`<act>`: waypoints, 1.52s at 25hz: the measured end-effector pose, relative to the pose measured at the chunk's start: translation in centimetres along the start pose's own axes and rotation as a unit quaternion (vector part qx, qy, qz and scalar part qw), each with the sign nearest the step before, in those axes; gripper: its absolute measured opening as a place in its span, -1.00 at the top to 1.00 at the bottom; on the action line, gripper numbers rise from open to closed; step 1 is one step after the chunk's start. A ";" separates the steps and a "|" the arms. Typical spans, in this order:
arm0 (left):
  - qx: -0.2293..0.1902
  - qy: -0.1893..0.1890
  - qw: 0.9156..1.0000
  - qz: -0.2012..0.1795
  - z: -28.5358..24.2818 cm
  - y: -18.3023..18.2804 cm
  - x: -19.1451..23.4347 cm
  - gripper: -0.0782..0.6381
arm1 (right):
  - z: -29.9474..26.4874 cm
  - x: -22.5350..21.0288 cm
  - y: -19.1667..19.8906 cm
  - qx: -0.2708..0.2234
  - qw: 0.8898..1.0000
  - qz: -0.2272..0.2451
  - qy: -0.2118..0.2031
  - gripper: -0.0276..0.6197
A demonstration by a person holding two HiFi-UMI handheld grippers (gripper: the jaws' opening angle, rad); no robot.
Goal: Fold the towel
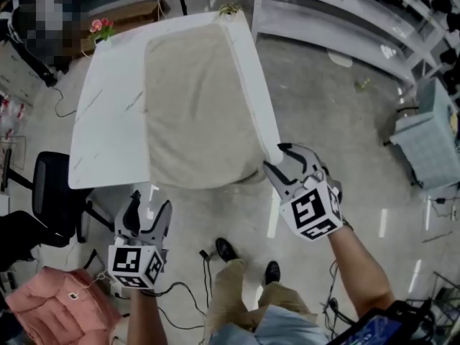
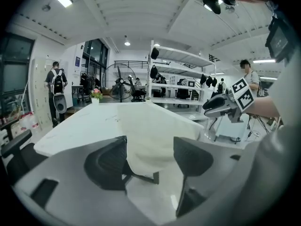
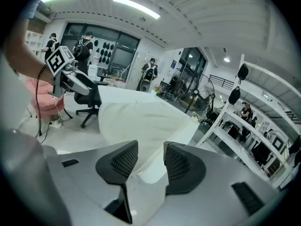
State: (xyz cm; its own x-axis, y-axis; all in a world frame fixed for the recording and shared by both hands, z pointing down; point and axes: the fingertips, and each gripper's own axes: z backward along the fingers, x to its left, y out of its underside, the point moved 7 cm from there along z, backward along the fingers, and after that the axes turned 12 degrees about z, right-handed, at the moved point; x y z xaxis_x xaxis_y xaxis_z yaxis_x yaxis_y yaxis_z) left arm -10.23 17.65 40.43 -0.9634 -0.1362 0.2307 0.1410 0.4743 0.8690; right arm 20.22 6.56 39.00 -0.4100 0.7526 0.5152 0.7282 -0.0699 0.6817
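Observation:
A beige towel [image 1: 198, 99] lies spread along the right half of the white table [image 1: 108, 135], and its near end hangs over the table's near edge. My right gripper [image 1: 277, 158] sits just off the table's near right corner, beside the towel's hanging corner, with its jaws apart and nothing pinched. In the right gripper view [image 3: 150, 157] the towel [image 3: 136, 121] shows through the gap, beyond the jaws. My left gripper [image 1: 149, 205] hovers over the floor below the table's near edge, short of the towel, open. The left gripper view [image 2: 149, 149] shows the drooping towel [image 2: 150, 135] ahead.
A black office chair [image 1: 54, 192] stands at the table's left side, with a pink cushion [image 1: 57, 304] on the floor near it. Metal shelving [image 1: 345, 20] runs along the right, and a grey cart [image 1: 431, 142] stands further right. Flowers [image 1: 100, 27] sit at the table's far corner. Cables trail on the floor.

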 end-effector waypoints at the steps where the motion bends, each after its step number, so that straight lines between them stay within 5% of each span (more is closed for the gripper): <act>1: 0.000 -0.003 1.000 0.004 0.4 0.9 -0.6 -0.09 | 0.5 0.8 0.3 -0.004 1.000 0.013 -0.002 0.35; 4: -0.004 -0.006 1.000 0.017 2.0 3.6 -2.7 -0.09 | 1.8 4.1 1.6 -0.005 0.994 0.108 0.003 0.36; 9: -0.015 -0.014 0.999 0.035 3.1 7.3 -5.3 -0.09 | 1.7 8.8 5.4 -0.005 0.965 0.262 0.018 0.31; 15: -0.021 -0.015 0.998 0.050 3.1 11.0 -5.8 -0.09 | -0.5 10.6 7.7 -0.026 0.895 0.431 0.112 0.06; 21: -0.033 -0.017 0.998 0.048 3.2 11.7 -4.3 -0.09 | -3.4 10.5 9.1 -0.044 0.835 0.523 0.165 -0.09; 26: -0.040 -0.017 0.998 0.037 3.3 11.5 -3.6 -0.09 | -3.6 10.5 8.5 -0.086 0.809 0.557 0.171 -0.10; 28: -0.042 -0.018 0.998 0.036 3.4 11.4 -3.4 -0.09 | -3.2 11.1 8.1 -0.106 0.803 0.565 0.159 -0.06; 30: -0.041 -0.019 0.998 0.037 3.5 11.5 -3.2 -0.08 | -2.8 11.7 7.8 -0.118 0.804 0.564 0.146 0.20; 34: -0.036 -0.015 0.999 0.032 3.8 11.5 -3.2 -0.08 | -1.2 11.7 6.3 -0.139 0.830 0.528 0.113 0.83; 38: -0.039 -0.005 0.999 0.007 4.1 10.7 -3.3 -0.09 | 0.4 10.9 3.8 -0.146 0.851 0.498 0.084 0.84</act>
State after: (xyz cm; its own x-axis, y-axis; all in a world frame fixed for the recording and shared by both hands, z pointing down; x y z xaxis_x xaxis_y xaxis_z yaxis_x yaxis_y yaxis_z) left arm -6.50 26.77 47.20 -0.9635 -0.1209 0.2389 0.1714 0.4073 0.8971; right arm 18.76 14.79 47.01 0.2399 0.1222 0.9631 0.6034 -0.7959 -0.0493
